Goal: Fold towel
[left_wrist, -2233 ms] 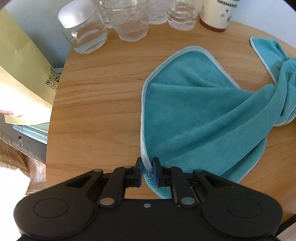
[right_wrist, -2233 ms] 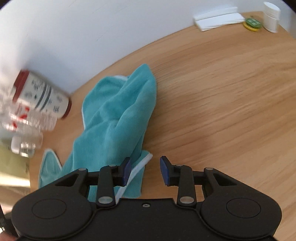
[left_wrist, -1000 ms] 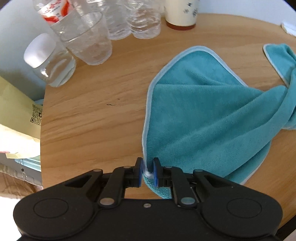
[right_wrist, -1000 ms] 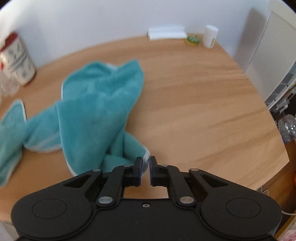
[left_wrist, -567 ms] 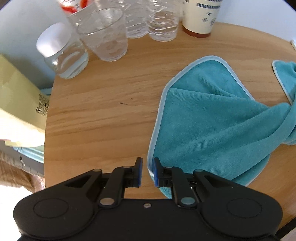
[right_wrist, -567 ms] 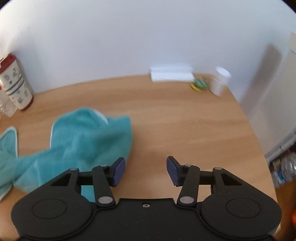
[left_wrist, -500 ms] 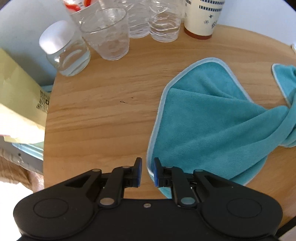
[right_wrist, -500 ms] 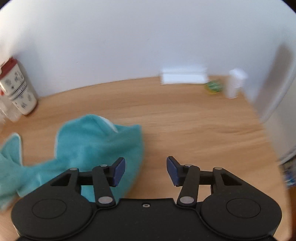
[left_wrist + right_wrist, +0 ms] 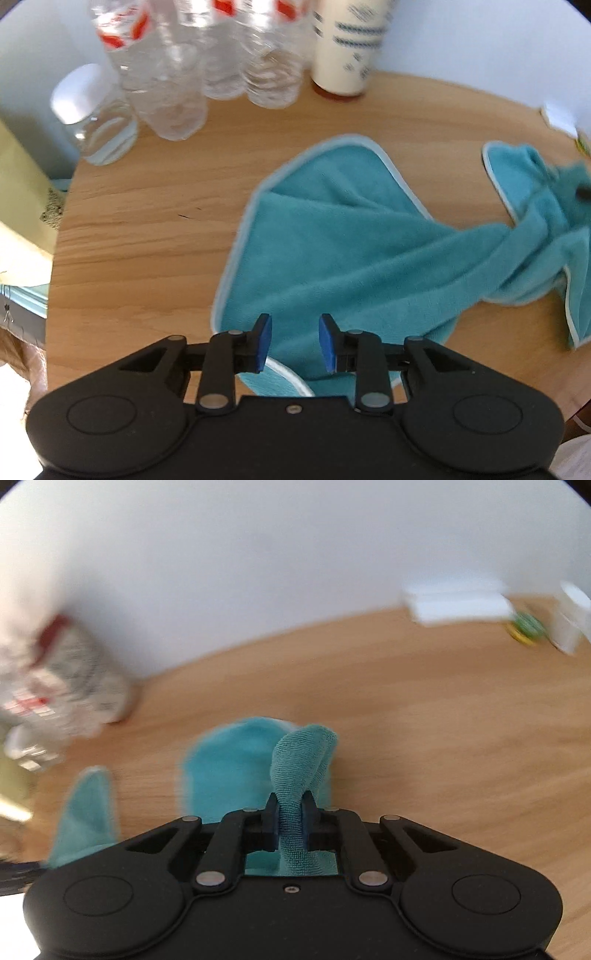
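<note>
Towel [image 9: 299, 775] fold between right gripper [image 9: 290, 821] fingers.

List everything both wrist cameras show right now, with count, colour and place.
towel: one, teal with pale edging, rumpled mid-table, one fold pinched in the right claw
table: one, light wood, round, under everything
plastic bottles: several, clear with red labels, far left edge; exact count blurred
jar: one, clear with white lid, left of the bottles
cup: one, cream with dark print, beside the bottles
white flat stack: far right by the wall, blurred
white container: one, beside a small green-yellow item
left claw: open, over the towel's near edge
right claw: shut on towel
</note>
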